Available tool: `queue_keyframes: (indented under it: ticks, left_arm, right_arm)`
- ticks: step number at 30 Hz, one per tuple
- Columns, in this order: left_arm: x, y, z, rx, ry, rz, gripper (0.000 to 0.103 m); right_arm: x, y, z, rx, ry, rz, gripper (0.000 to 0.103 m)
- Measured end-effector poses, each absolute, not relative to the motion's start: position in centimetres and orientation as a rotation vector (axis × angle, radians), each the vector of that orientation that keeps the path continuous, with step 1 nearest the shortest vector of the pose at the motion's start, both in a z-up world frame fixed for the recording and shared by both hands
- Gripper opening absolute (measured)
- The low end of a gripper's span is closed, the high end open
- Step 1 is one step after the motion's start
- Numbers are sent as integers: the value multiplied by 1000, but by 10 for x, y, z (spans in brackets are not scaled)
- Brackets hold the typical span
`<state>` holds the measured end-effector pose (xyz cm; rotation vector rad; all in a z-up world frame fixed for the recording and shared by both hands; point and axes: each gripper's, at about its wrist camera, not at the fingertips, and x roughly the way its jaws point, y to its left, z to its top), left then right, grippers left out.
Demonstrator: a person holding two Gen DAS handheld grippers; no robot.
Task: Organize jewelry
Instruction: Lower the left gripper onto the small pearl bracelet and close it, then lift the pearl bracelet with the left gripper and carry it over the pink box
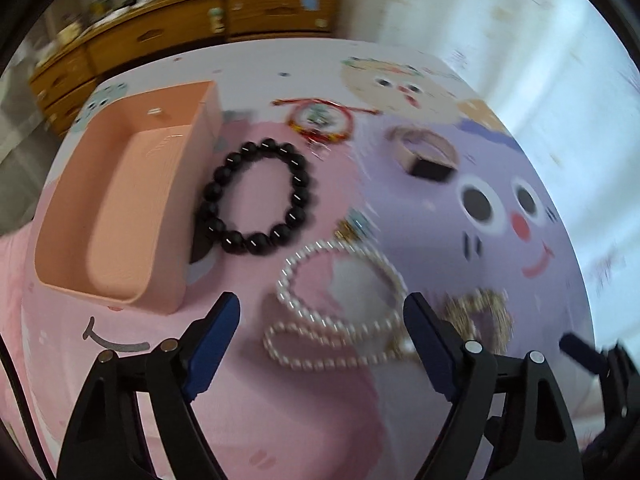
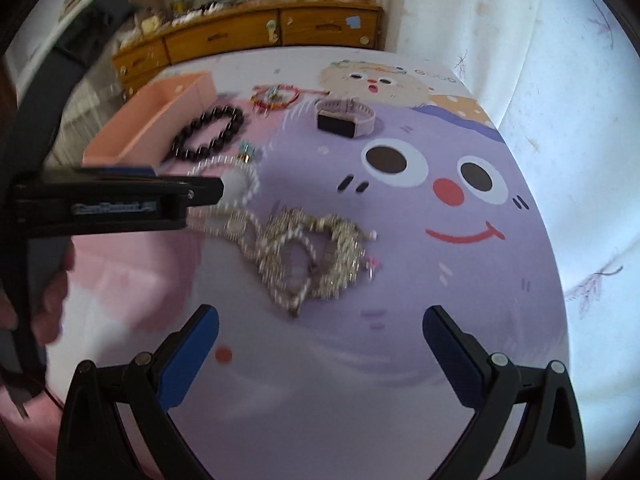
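A pearl necklace (image 1: 283,284) lies on the cartoon-print cloth. My left gripper (image 1: 322,304) hangs just over it, jaws open to either side of its loops, pads not touching. A tangled gold chain (image 2: 276,248) lies beside the pearls, beyond my right gripper (image 2: 320,314), which is open and holds nothing. In the right wrist view the left gripper (image 2: 200,190) reaches in from the left over the pearls (image 2: 250,184). A black bead bracelet (image 1: 300,184) lies next to the peach box (image 1: 120,200). Farther back are a red string bracelet (image 1: 320,120) and a pink-strapped watch (image 2: 344,120).
A small turquoise piece (image 1: 356,224) lies between the bead bracelet and the pearls. A wooden dresser (image 2: 260,32) with clutter on top stands behind the table. A white curtain (image 2: 520,40) hangs along the right edge. A person's hand (image 2: 52,280) holds the left gripper's handle.
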<state>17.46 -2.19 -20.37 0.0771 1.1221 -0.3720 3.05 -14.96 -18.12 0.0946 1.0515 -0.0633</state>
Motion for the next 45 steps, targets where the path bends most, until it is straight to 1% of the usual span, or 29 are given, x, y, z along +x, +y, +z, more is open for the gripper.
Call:
queue_keyframes:
  ticks: [1,2,3,4,5,7,9,10,11,12,13,15,22,26,28,30,31,32,33,35,43,45]
  left_arm:
    - [177,-22,-205,71,1123,-348,82]
    - [180,-23,-207,70,1127,-331,82]
    - [182,-24,-208,75,1130,-321,78]
    - [183,-26,-211,96,1136,-302,71]
    - [183,-28,-213,112,1140,-287,67]
    - [186,-31,-221,142,1172,-253,54]
    - [184,-32,-220,140,1167,-240,49]
    - [185,-34,-220,143,1165,-241,43]
    - [185,-35,-220,145,1161,-245,41]
    - [185,-37,-220,148,1150,-254,32]
    - [185,-39,-220,150,1143,-258,20]
    - [184,-39,-219,149,1137,-260,7]
    - [181,-39,-213,135,1117,-270,5]
    - [177,-37,-203,121,1079,-285,5]
    - [176,-35,-198,113,1069,-294,5]
    - [174,-34,-192,99,1053,-300,5]
    - [173,-33,-189,92,1044,-303,5]
    - [173,-32,-186,87,1037,-304,5]
    - [172,-31,-182,79,1025,-309,5]
    - [170,-28,-176,71,1010,-314,5]
    - [170,-15,-165,23,984,-302,5]
    - [169,-12,-164,19,981,-298,5]
  right_arm:
    - [34,-154,-182,112,1047,-64,96]
    - [38,-157,-183,122,1048,-65,91]
    - [42,-162,-185,131,1052,-69,86]
    - [44,-164,-186,136,1052,-72,84]
    - [49,-169,-188,148,1051,-74,80]
    - [54,-174,-192,156,1057,-61,76]
    - [60,-177,-197,156,1074,-44,62]
    - [62,-179,-198,157,1083,-37,59]
    - [65,-180,-200,158,1093,-29,54]
    - [66,-181,-201,157,1100,-22,51]
    - [67,-182,-202,151,1107,-15,50]
    - [68,-184,-204,128,1120,-6,49]
    - [64,-184,-201,93,1110,20,48]
    - [58,-183,-188,155,1057,78,47]
    - [58,-178,-185,188,1054,117,40]
    - [59,-171,-185,212,1060,149,29]
    - [61,-168,-186,225,1069,155,26]
    - [64,-165,-189,248,1085,153,20]
    - [67,-164,-191,269,1102,143,17]
    - [69,-165,-195,331,1123,137,15]
    - [78,-172,-205,473,1144,109,13]
    - [80,-174,-207,507,1142,111,8]
